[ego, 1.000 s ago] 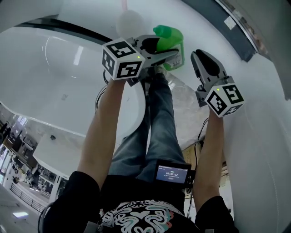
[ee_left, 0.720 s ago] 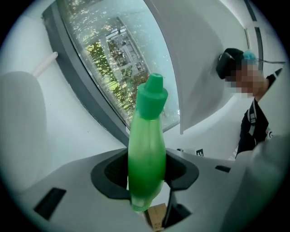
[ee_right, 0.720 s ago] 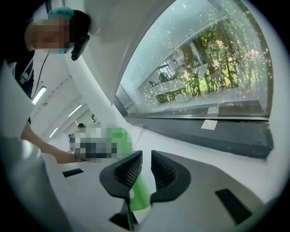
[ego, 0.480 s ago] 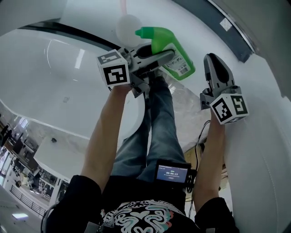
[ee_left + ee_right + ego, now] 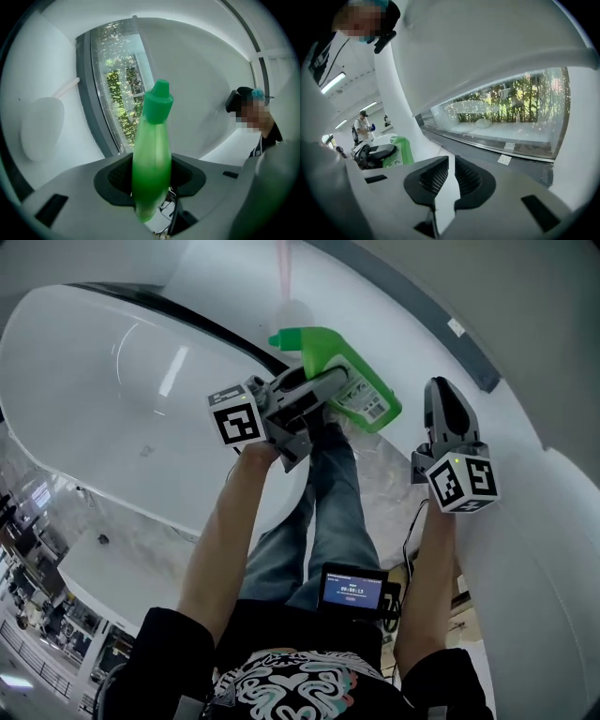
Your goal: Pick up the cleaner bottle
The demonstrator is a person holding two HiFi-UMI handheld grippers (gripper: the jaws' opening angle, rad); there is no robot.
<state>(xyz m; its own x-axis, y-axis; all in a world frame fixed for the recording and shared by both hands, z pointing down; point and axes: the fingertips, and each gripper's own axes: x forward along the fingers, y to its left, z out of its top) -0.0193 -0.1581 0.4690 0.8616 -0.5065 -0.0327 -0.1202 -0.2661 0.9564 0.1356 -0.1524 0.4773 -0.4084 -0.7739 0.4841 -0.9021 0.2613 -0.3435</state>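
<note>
The green cleaner bottle (image 5: 349, 381) hangs in the air, tilted, with its cap pointing left. My left gripper (image 5: 330, 382) is shut on its body. In the left gripper view the bottle (image 5: 152, 154) stands between the two dark pads (image 5: 117, 176), cap up. My right gripper (image 5: 442, 397) floats to the right of the bottle, apart from it. Its jaws have just been closing and now stand almost together with nothing between them (image 5: 451, 176). From the right gripper view the bottle (image 5: 396, 152) shows at the left, in the other gripper.
A white bathtub (image 5: 103, 381) curves round at the left. A white round brush head (image 5: 292, 315) on a pink handle lies beyond the bottle. A window (image 5: 117, 93) sits behind. A small screen (image 5: 352, 589) hangs at the person's waist above jeans-clad legs (image 5: 323, 512).
Both grippers have risen. The left one has lifted the green bottle and rolled, so the bottle now tilts with its cap to the left. The right gripper's jaws have narrowed.
</note>
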